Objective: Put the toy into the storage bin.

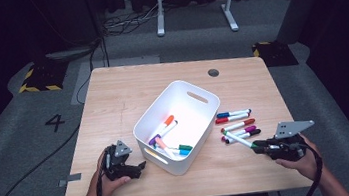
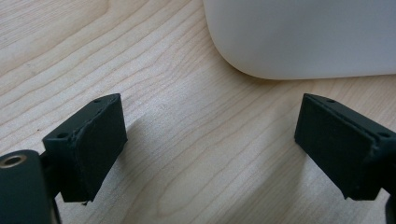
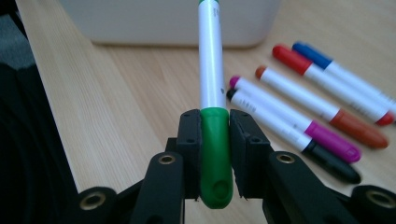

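Green marker lifted beside the bin.
Right gripper (image 3: 215, 140) clamped the green marker (image 3: 211, 70); left gripper (image 2: 210, 140) gaped empty; five markers (image 1: 239, 125) lay at the white bin's (image 1: 200, 117) three o'clock.

White bin (image 1: 184, 108), pale wood-grain table (image 1: 121, 89), green-capped white marker (image 3: 214, 116), black claw (image 3: 215, 140)

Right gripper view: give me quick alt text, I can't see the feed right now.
The right gripper has its jaws shut on the green cap of a white-barrelled marker that points toward the white bin. Five more markers, capped blue, red, orange-brown, magenta and black, lie on the wooden table.
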